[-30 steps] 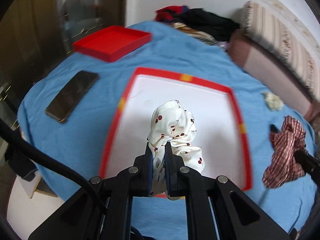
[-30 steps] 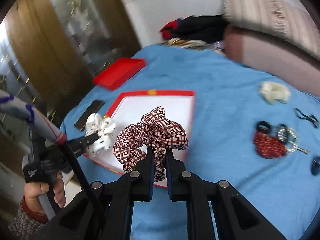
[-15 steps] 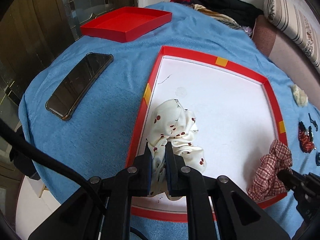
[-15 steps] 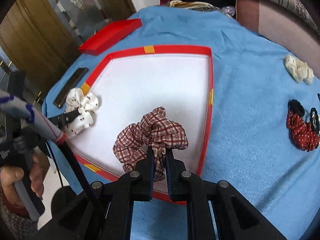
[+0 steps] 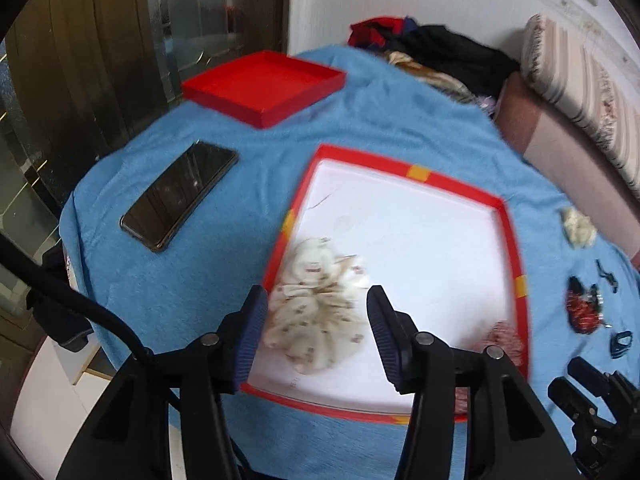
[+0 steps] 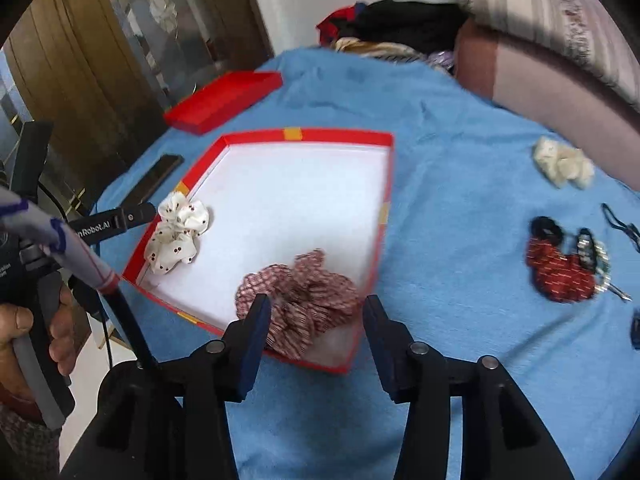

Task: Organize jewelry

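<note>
Two fabric scrunchies, white dotted (image 6: 176,236) and red checked (image 6: 298,300), are dropped in the red-rimmed white tray (image 6: 380,200); both grippers' jaws are spread wide, and several hair ties (image 6: 560,268) at right frame are left unsorted.

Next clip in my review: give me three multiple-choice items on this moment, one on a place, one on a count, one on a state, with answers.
1. Where does the white dotted scrunchie lie?
A. inside the red-rimmed box
B. on the phone
C. on the red lid

2. How many scrunchies lie in the box?
A. one
B. two
C. four

3. How are the left tongs?
A. shut on the scrunchie
B. open
C. out of view

Answers: 1 A, it rests on the white floor by the rim. 2 B, the white one and the plaid scrunchie. 3 B, fingers wide apart; the right tongs too.
</note>
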### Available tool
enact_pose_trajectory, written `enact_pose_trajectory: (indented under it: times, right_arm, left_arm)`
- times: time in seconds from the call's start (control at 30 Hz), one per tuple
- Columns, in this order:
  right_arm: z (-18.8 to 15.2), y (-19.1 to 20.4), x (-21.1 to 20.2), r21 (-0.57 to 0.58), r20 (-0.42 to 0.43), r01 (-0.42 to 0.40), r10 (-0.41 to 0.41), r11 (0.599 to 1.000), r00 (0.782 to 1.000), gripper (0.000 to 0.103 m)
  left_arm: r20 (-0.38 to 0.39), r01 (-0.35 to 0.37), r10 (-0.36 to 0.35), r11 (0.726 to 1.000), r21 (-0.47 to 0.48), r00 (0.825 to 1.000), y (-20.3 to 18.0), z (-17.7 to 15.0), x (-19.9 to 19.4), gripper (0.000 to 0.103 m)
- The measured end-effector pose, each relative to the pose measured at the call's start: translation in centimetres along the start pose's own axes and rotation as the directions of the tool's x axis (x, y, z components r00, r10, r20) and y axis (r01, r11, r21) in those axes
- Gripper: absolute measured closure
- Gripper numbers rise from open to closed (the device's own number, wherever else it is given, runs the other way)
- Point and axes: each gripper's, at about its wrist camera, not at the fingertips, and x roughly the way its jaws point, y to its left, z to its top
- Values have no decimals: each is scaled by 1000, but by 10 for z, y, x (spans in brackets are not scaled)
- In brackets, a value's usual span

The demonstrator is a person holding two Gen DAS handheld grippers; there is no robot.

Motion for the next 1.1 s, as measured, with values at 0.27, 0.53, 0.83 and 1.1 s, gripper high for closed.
enact_pose_trajectory:
  times: [0.27,0.53,0.83,1.1]
  right_arm:
    - [-46,-106,-55,199,17,123,-129,972,992,49]
    - [-102,-221,-105,394,4,285,-312,874,950,49]
    - [-126,-321,-122,553,-12,342,-403,760,915,48]
    - [-102,-346,-93,564,-12,348,-414,749,910,41]
  left_arm:
    - [4,135,-138,977,166,990,-94,-16,-31,45]
    - [-134,277,-247,910,308,960,-215,-54,-10,45]
    - [-313,418,-330,865,276,891,-317,-79,57,44]
    - [-357,520,-429,826,218,830,-361,-72,92,38]
